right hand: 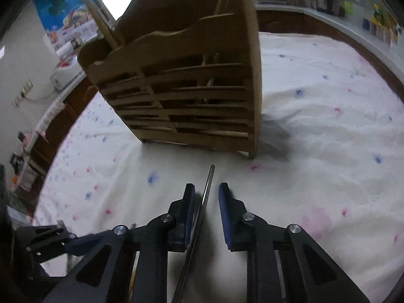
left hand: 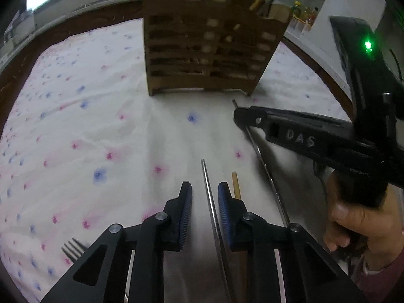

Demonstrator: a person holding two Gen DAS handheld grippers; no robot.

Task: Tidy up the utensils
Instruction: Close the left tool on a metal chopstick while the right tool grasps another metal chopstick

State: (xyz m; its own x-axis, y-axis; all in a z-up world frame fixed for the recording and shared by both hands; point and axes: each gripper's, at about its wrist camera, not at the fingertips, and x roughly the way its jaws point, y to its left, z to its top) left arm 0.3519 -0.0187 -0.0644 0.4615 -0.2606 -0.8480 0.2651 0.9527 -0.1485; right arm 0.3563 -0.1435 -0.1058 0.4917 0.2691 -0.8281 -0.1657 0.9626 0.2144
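Utensils (left hand: 209, 197) | between both open tongs (left hand: 205, 210) (right hand: 207, 210) | holder (left hand: 202, 48) ahead

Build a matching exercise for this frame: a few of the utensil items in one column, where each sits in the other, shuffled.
Things:
1. slatted wooden utensil holder
2. silver metal fork
3. thin metal utensil handle
4. light wooden chopstick

Places:
A. lying between the open fingers of the left gripper
B. just outside that gripper's right finger, on the cloth
C. standing at the far side of the dotted white tablecloth
D. tines showing low at the left, partly hidden by the gripper body

Pairs: 1-C, 2-D, 3-A, 4-B
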